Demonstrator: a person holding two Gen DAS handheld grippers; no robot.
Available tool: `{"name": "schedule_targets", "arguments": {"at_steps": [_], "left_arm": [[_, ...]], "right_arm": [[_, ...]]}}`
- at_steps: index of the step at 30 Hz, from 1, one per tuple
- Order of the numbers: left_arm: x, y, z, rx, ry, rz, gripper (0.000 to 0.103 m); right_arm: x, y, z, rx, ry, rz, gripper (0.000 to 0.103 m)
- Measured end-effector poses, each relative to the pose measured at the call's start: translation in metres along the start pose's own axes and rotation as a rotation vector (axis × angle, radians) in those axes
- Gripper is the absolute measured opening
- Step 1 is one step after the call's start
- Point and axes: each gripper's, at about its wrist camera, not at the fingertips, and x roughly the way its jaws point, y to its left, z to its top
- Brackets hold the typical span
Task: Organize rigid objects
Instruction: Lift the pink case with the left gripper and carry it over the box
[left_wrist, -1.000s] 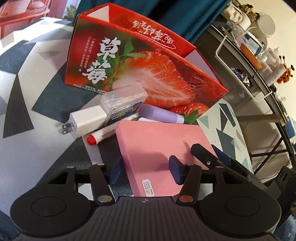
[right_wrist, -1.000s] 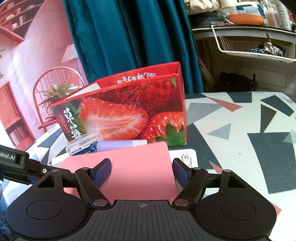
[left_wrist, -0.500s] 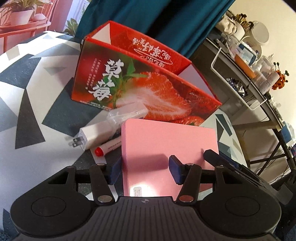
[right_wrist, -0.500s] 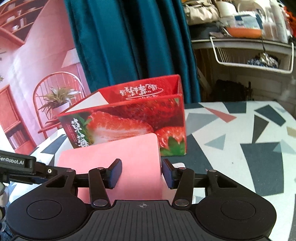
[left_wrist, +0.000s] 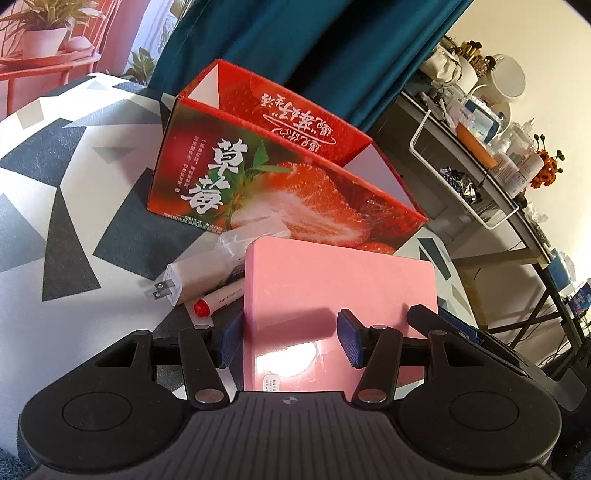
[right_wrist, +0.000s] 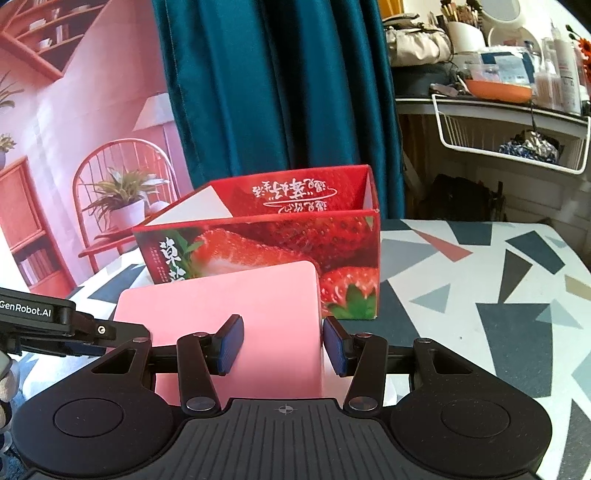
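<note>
Right now your left gripper (left_wrist: 290, 341) and right gripper (right_wrist: 282, 345) each pinch an edge of the pink box (left_wrist: 332, 291), lifted before the open strawberry carton (left_wrist: 280, 181). Keep both grips level; clear its near wall, then lower inside.

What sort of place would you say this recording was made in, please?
Probably a lived-in room at home, staged for recording: a tabletop with a grey and white geometric triangle pattern, a teal fabric curtain, a printed pink interior backdrop, and a cluttered dark shelf with a white wire basket.
</note>
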Motion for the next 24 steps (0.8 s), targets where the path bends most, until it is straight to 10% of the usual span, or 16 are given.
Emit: {"name": "schedule_targets", "arguments": {"at_steps": [24], "left_arm": [[-0.04,-0.021,0.045,0.071,-0.134,0.017,0.057]], "right_arm": [[-0.014,0.025,0.064,-0.04,-0.07,0.021,0.045]]}}
